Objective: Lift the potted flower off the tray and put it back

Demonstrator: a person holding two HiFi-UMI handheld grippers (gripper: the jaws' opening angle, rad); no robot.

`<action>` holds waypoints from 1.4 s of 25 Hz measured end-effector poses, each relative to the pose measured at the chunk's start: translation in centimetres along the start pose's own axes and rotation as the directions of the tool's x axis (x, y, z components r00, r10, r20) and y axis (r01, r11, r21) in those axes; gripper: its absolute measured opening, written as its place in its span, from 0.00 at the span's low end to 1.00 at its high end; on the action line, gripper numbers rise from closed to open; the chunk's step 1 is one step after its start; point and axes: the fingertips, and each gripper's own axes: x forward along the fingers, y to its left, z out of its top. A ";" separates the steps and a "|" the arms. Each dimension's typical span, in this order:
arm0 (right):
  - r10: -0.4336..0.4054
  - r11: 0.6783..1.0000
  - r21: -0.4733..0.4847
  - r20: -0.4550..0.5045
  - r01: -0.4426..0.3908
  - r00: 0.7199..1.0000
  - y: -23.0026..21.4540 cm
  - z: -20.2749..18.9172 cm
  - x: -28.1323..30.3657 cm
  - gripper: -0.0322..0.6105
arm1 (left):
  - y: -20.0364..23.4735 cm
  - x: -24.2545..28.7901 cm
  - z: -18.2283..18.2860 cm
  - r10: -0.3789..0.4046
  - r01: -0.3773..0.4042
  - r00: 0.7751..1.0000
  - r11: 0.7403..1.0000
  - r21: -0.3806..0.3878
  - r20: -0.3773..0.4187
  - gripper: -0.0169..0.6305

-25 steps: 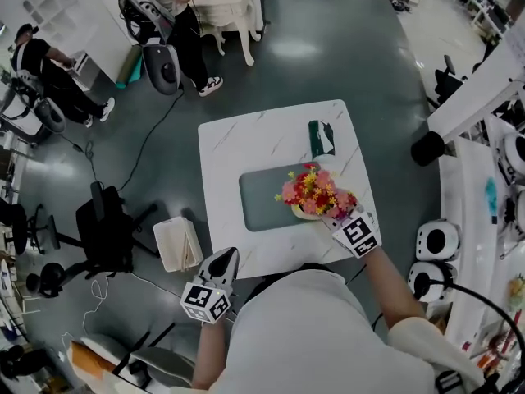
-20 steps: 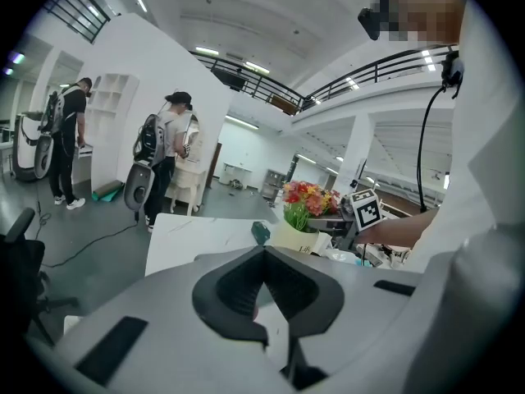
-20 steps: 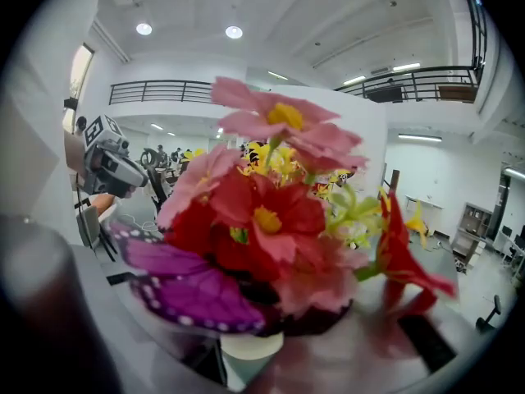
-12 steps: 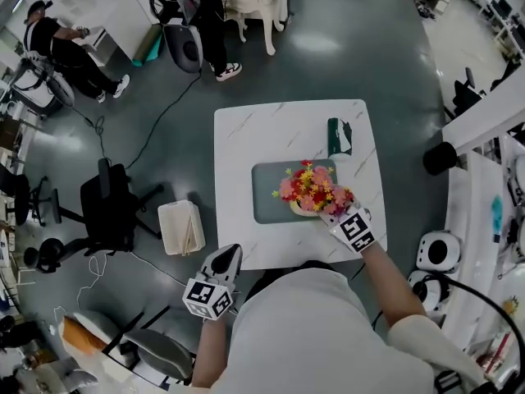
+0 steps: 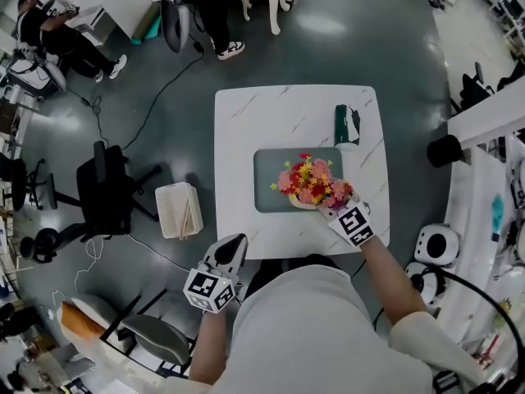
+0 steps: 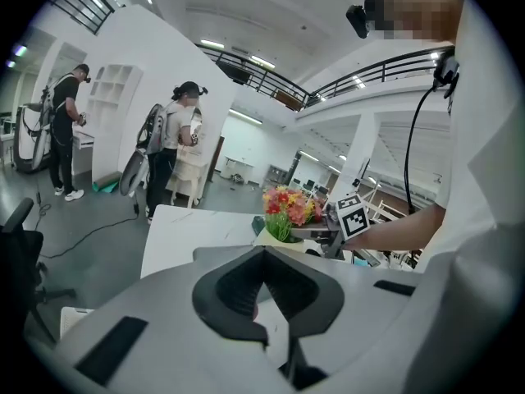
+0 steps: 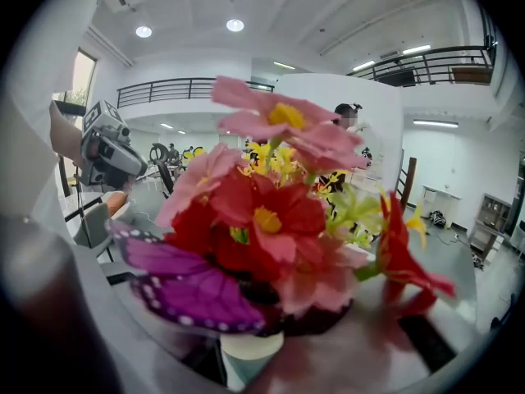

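The potted flower, red, pink and yellow blooms in a pale pot, is over the front right part of the grey tray on the white marble table. My right gripper is shut on the pot from the near right side. Whether the pot touches the tray I cannot tell. In the right gripper view the blooms and a purple butterfly fill the picture above the pot. My left gripper hangs off the table's front edge, shut on nothing; its view shows the flower far ahead.
A dark green pack lies on the table behind the tray. On the floor to the left stand a white bin and a black office chair. People stand at the far left. White equipment crowds the right side.
My right gripper has carried the flower a little lower and further in over the tray. The left gripper has stayed beside the table's front edge.
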 end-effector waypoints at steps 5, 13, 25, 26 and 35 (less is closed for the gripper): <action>0.021 1.000 -0.002 -0.021 -0.021 1.000 0.1 -1.4 1.7 0.30 | 0.3 0.6 0.0 -0.006 0.006 1.000 1.000 -0.003 -0.012 0.04; 0.042 0.999 0.006 -0.033 -0.042 0.999 0.1 -3.1 4.8 0.30 | 1.4 0.9 -1.1 -0.003 0.002 0.999 1.000 -0.022 -0.050 0.04; 0.048 0.999 -0.022 -0.076 -0.050 0.996 0.4 -6.4 8.6 0.31 | 3.6 1.5 -2.8 0.015 -0.023 0.994 0.997 -0.074 -0.106 0.04; 0.049 0.998 -0.021 -0.082 -0.051 0.995 0.5 -6.8 8.8 0.31 | 3.7 1.5 -3.0 0.017 -0.026 0.994 0.997 -0.079 -0.111 0.04; 0.017 1.000 0.007 -0.082 -0.016 0.997 0.4 -9.4 11.9 0.31 | 4.8 1.6 -4.9 0.024 -0.039 0.988 0.994 -0.100 -0.150 0.04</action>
